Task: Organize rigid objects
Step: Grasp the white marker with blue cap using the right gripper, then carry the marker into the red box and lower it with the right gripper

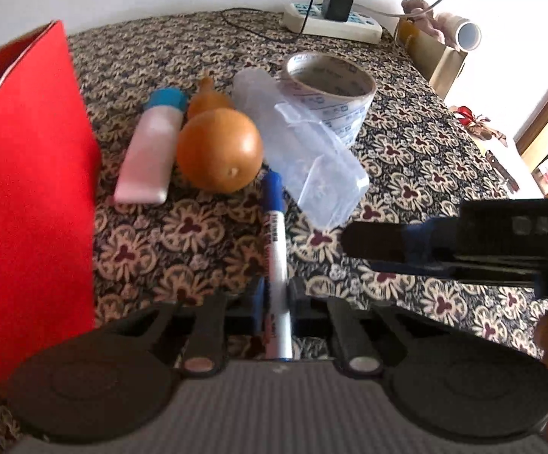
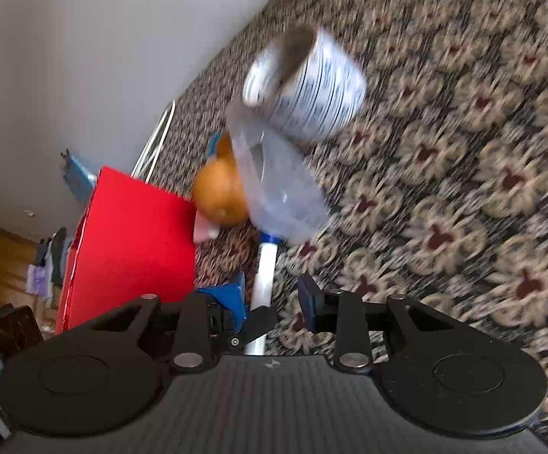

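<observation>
My left gripper (image 1: 276, 299) is shut on a white marker with a blue cap (image 1: 276, 242), which points away toward an orange gourd (image 1: 219, 149). A pink tube with a blue cap (image 1: 149, 155) lies left of the gourd. A clear plastic container (image 1: 304, 151) and a printed tape roll (image 1: 330, 90) lie to the right. A red box (image 1: 28, 174) stands at the left. My right gripper (image 2: 274, 302) is open and empty; it shows from the side in the left wrist view (image 1: 353, 244). The marker (image 2: 264, 272) lies between its fingers' line of sight.
A patterned cloth (image 1: 406, 159) covers the table. A power strip with a black charger (image 1: 334, 15) sits at the far edge. A paper bag (image 1: 436, 56) stands at the far right. The red box (image 2: 130, 242) is left of my right gripper.
</observation>
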A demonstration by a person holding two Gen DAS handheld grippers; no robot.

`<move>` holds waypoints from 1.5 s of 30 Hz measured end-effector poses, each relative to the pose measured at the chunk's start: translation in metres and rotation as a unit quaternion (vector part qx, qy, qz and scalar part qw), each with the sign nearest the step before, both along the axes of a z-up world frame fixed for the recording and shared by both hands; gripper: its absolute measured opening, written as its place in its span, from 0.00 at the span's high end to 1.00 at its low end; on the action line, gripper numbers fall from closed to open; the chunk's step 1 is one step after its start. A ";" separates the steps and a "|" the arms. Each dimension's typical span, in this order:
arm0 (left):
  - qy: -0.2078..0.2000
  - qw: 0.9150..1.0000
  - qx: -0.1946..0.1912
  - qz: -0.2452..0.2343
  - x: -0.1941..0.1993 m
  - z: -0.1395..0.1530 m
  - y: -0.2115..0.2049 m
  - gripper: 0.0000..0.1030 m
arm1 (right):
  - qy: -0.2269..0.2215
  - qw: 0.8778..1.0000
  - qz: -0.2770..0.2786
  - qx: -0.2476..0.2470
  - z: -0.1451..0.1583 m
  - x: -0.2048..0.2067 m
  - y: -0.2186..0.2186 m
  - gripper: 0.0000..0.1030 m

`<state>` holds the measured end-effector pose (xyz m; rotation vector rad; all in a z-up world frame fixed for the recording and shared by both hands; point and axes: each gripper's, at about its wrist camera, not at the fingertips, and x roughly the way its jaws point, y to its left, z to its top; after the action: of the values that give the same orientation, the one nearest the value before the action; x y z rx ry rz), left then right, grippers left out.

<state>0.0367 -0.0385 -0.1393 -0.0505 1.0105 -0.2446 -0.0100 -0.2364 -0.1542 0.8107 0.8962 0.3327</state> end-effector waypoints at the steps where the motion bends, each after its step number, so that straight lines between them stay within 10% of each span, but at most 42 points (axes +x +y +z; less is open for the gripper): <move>1: 0.004 1.000 -0.008 0.000 -0.002 0.000 0.003 0.92 | 0.006 1.000 0.007 0.007 -0.002 0.002 0.003 0.85; 9: 0.012 0.999 -0.045 0.002 -0.018 0.005 0.016 0.92 | 0.048 0.998 0.037 0.033 -0.008 0.007 0.011 0.89; 24: -0.053 0.997 -0.043 0.021 -0.048 0.065 0.008 0.92 | -0.065 0.994 0.087 0.011 0.093 -0.027 0.023 1.00; 34: -0.144 0.988 -0.033 0.052 -0.067 0.139 0.050 0.92 | -0.154 0.979 0.131 -0.030 0.150 0.005 0.100 1.00; 45: -0.144 0.988 -0.019 0.051 -0.042 0.161 0.165 0.92 | -0.106 0.973 0.167 -0.116 0.135 0.061 0.227 1.00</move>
<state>-0.0054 0.1264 0.0212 -0.0980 0.7130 -0.1717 0.0514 -0.0094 -0.0188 0.3971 0.8495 0.5853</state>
